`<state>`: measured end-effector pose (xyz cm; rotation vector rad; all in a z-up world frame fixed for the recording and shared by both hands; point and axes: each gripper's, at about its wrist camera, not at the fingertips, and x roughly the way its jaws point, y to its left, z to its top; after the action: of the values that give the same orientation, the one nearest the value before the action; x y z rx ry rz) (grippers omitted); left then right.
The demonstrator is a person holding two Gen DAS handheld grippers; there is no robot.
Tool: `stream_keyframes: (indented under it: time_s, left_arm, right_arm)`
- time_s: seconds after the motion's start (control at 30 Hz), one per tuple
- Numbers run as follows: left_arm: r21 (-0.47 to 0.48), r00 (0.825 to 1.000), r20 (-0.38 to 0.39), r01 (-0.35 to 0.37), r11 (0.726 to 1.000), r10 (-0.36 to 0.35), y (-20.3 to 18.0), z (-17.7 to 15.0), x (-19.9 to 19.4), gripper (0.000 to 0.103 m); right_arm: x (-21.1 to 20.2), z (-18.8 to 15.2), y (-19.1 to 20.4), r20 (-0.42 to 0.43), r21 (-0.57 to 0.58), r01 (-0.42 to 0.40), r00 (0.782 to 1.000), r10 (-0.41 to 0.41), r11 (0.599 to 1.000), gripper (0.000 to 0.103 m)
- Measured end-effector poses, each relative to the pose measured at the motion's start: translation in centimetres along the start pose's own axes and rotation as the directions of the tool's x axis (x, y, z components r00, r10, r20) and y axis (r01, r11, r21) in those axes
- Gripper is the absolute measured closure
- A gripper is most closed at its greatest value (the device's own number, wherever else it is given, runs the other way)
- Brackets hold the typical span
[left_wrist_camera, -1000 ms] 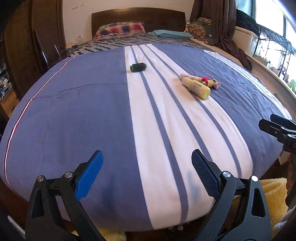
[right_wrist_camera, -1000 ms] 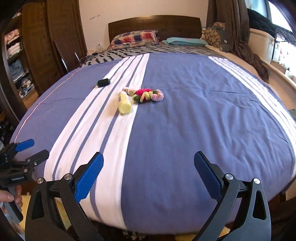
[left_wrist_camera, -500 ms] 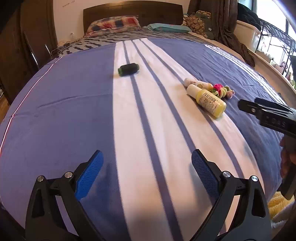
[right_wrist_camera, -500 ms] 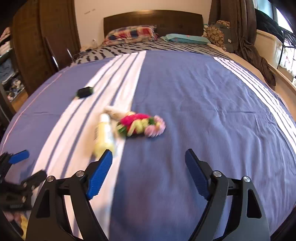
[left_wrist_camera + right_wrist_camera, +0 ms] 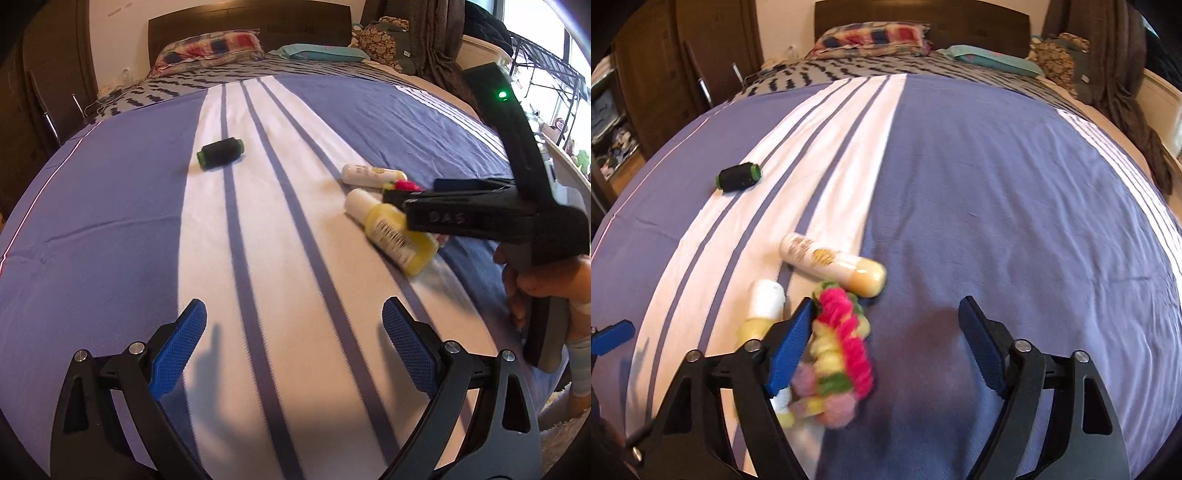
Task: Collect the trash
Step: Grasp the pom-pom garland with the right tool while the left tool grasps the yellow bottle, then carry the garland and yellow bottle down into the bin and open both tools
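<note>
On the striped bedspread (image 5: 110, 229) lie a dark thread spool (image 5: 221, 152), a yellow bottle with a white cap (image 5: 391, 232), a small cream bottle (image 5: 371, 174) and a pink, yellow and green fluffy ring (image 5: 842, 339). My right gripper (image 5: 886, 343) is open right over the fluffy ring, which lies between its jaws near the left finger; the yellow bottle (image 5: 761, 314) is just left of it and the cream bottle (image 5: 831, 264) just beyond. My left gripper (image 5: 293, 350) is open and empty over the white stripes, short of the spool. The right gripper also shows in the left wrist view (image 5: 458, 210).
Pillows (image 5: 210, 51) and a dark headboard (image 5: 251, 18) stand at the far end. A wardrobe (image 5: 646, 74) and a chair (image 5: 48, 107) are on the left. Curtains and a window rack (image 5: 535, 70) are on the right.
Both grippers have moved forward over the bed. The right gripper has come down onto the fluffy ring and the bottles; the left has drawn nearer the spool.
</note>
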<state>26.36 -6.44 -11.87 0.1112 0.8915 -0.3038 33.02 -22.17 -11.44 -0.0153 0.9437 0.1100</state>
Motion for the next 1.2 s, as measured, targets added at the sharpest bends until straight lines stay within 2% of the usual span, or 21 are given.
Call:
stream_keyframes:
  time_s: [0.03,0.1,0.13,0.2,0.5,0.63,0.77,0.83,0.87,1.03,1.1,1.2]
  left_arm:
    - [0.001,1.000,0.001,0.007,1.000,-0.007,-0.3,0.2,0.1,0.012]
    - [0.010,1.000,0.003,0.020,1.000,-0.020,-1.0,0.6,0.3,0.012]
    - [0.018,1.000,0.003,0.027,0.999,-0.027,-1.5,0.8,0.4,0.012]
    - [0.031,0.999,0.004,0.040,0.999,-0.040,-2.4,1.2,0.6,0.012]
    - [0.011,0.996,0.015,0.088,0.996,-0.088,-5.4,3.5,2.2,0.013]
    - [-0.008,0.997,-0.011,0.071,0.997,-0.071,-6.5,4.6,4.1,0.020]
    - [-0.023,0.997,-0.075,0.036,0.999,-0.037,-6.7,4.7,6.4,0.040]
    - [-0.011,0.997,-0.069,0.025,1.000,-0.025,-6.7,4.6,6.3,0.048]
    - [-0.006,0.997,-0.070,0.030,1.000,-0.030,-6.6,4.4,6.0,0.057]
    - [0.023,0.996,-0.073,0.045,0.999,-0.043,-6.1,2.6,4.5,0.059]
    - [0.040,0.997,-0.067,0.045,0.998,-0.042,-5.9,1.4,3.4,0.068]
    - [0.062,0.997,-0.058,0.059,0.996,-0.056,-5.9,-0.2,1.8,0.071]
  right_arm:
    - [0.1,-0.1,0.2,-0.003,-0.006,-0.009,1.000,0.009,1.000,0.048]
    - [-0.3,-0.2,0.1,0.005,-0.007,-0.025,1.000,0.025,1.000,0.071]
    - [-0.3,-0.3,0.1,0.005,-0.004,-0.036,0.999,0.036,0.999,0.076]
    - [-0.9,-0.7,-0.3,0.010,-0.003,-0.062,0.998,0.062,0.998,0.079]
    - [-4.2,-3.0,-5.7,0.061,0.070,-0.019,0.998,0.015,0.997,0.079]
    - [-5.5,-4.4,-7.1,0.078,0.083,-0.004,0.997,-0.003,0.997,0.079]
    - [-6.7,-5.9,-7.4,0.085,0.088,-0.009,0.996,0.001,0.996,0.079]
    - [-7.1,-6.3,-7.3,0.086,0.086,-0.010,0.996,0.003,0.996,0.079]
    - [-7.4,-6.6,-7.2,0.087,0.086,-0.010,0.996,0.002,0.996,0.079]
    - [-8.4,-7.9,-6.5,0.085,0.088,-0.012,0.996,0.005,0.996,0.079]
    - [-8.8,-8.6,-5.8,0.087,0.086,-0.020,0.996,0.013,0.996,0.079]
    - [-9.5,-9.7,-4.6,0.087,0.073,-0.018,0.996,0.012,0.997,0.079]
